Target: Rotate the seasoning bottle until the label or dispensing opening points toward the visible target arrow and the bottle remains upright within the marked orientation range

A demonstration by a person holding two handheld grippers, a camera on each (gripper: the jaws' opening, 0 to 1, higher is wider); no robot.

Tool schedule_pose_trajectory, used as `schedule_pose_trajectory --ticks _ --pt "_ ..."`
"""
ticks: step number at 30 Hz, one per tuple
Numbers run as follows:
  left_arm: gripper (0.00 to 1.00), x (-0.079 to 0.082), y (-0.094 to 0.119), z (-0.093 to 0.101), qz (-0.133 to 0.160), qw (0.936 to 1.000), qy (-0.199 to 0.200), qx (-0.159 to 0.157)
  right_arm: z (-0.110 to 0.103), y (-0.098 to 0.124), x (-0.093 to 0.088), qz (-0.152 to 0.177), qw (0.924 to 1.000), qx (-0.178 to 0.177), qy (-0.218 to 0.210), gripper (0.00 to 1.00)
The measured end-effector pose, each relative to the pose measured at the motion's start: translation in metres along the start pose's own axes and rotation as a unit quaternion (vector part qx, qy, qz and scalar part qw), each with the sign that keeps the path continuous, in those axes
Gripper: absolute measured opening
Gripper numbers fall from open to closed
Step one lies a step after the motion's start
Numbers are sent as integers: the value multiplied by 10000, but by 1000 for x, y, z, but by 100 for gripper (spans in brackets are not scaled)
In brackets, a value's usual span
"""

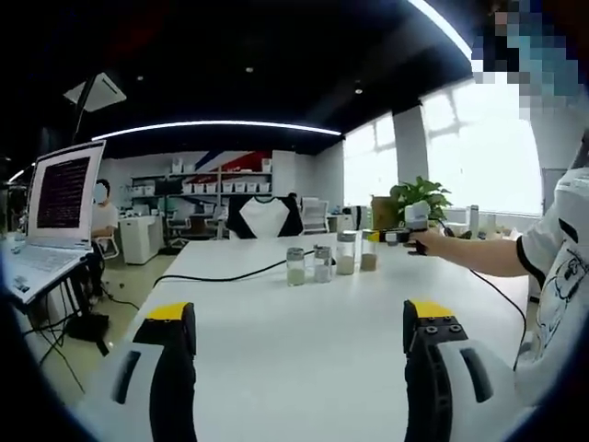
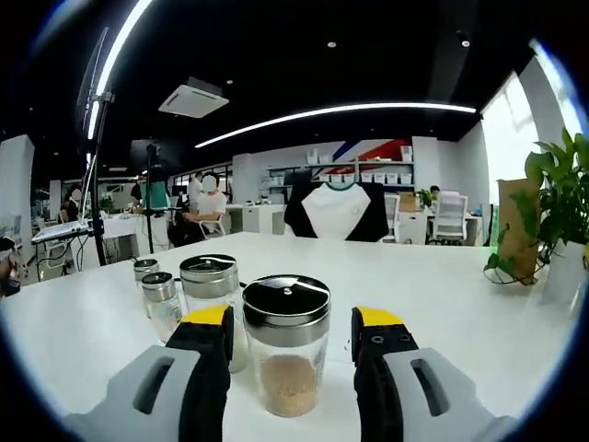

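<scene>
Hanging spread and empty over the near edge of the white bench (image 1: 304, 359): left gripper (image 1: 301, 336). Further right, right gripper (image 2: 293, 345) straddling, not visibly clamping, the glass seasoning bottle with black-and-chrome lid (image 2: 286, 343), upright at the row's end. No arrow visible; rotation likely not begun. Three more glass shakers (image 2: 184, 295) crowd leftward; open bench rightward toward the potted green plant (image 2: 561, 212).

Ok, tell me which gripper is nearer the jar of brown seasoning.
Right. The right gripper has its open jaws either side of the brown seasoning jar; the left gripper hangs well back across the table.
</scene>
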State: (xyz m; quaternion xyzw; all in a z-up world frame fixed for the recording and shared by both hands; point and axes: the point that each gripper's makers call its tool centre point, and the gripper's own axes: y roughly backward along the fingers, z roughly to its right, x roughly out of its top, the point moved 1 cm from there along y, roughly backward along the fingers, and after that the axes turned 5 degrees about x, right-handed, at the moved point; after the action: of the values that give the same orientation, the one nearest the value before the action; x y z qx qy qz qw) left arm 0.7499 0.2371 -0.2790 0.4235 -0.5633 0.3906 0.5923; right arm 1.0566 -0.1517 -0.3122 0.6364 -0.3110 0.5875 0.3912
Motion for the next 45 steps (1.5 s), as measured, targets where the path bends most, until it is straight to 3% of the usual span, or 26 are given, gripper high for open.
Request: schedule_pose_trajectory --ticks 9,28,45 --pt "100 -2 1 -3 -78 10000 -38 42 7 -12 1 -86 9999 -44 87 47" --pt "99 -8 4 -7 -214 9997 -52 118 13 -28 4 76 10000 24 -4 42" --pt "98 -8 9 -11 -166 9997 80 171 14 -16 5 146 9996 -169 -170 40"
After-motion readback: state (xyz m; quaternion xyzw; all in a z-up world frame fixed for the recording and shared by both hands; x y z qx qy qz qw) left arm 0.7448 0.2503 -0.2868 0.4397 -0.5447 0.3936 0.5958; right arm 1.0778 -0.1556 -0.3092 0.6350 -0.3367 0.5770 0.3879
